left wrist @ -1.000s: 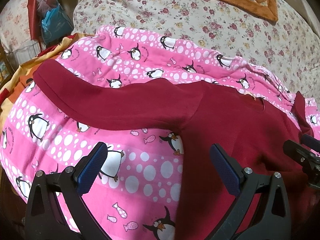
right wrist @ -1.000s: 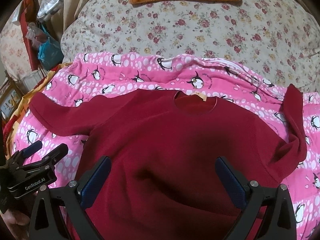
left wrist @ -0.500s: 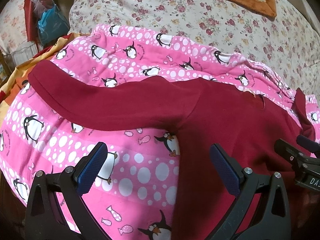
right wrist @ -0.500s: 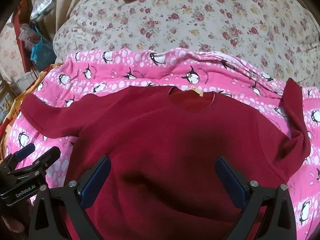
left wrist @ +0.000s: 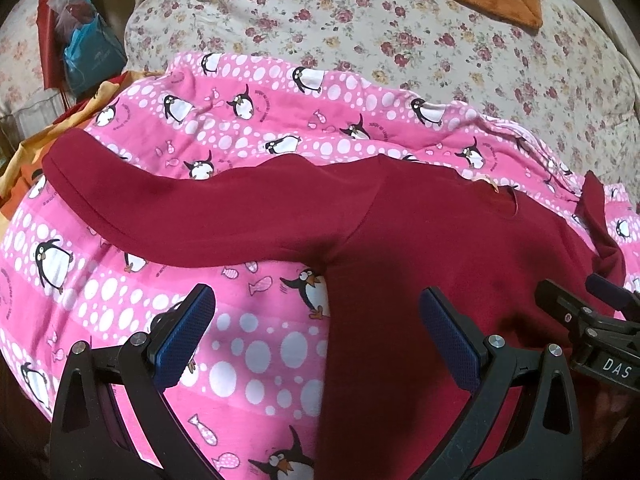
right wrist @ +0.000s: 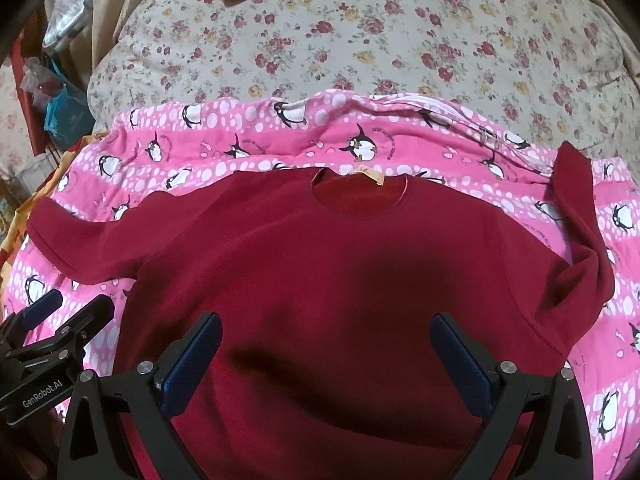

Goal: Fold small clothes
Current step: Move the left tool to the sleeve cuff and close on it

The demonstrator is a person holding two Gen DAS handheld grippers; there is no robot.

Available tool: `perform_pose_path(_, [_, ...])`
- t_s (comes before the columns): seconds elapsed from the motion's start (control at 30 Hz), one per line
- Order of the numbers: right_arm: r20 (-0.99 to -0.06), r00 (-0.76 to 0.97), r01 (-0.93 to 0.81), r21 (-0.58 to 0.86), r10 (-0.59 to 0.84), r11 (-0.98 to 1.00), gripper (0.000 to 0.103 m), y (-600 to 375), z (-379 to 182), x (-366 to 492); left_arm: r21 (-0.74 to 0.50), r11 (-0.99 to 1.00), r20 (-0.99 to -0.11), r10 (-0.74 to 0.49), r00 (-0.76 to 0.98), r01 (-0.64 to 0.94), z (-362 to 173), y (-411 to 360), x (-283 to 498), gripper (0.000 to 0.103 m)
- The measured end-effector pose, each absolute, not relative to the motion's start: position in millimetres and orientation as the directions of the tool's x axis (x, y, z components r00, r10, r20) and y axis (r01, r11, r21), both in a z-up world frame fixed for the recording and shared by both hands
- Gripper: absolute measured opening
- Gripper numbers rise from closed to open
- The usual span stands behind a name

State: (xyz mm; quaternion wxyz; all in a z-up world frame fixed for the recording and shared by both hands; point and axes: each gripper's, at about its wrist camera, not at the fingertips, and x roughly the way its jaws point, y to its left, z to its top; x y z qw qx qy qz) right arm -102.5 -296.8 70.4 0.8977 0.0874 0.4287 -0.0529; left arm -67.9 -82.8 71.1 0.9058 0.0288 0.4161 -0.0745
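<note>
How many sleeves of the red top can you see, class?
2. The left sleeve lies stretched out flat on the pink blanket; the right sleeve is bent, its cuff pointing up toward the floral quilt.

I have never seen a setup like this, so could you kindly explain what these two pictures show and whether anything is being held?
There is no robot: a person holds a two-finger gripper in each hand, each with a camera looking along its fingers. One picture comes from the left gripper, the other from the right gripper. Both stand open with blue pads and hold nothing. A dark red sweater lies flat, still unfolded, on a pink penguin blanket. Its left sleeve is stretched out; its right sleeve is bent upward. Behind lies a floral quilt.
</note>
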Motion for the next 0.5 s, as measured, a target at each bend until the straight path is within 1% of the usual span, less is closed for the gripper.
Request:
perform_pose_path(0.27, [-0.786, 0.618, 0.174, 0.11, -0.022, 0.979, 0.103, -295.0, 66.1, -100.9, -0.002, 0.991, -0.757, -0.088, 0.648, 0.132, 70.2, -68.6, -62.0, 0.102])
perform_pose_path(0.5, [-0.789, 0.614, 0.144, 0.118, 0.005, 0.983, 0.103, -287.8, 63.0, -99.6, 0.057, 0.998, -0.736, 0.038, 0.676, 0.006, 75.8, -14.7, -39.9, 0.102])
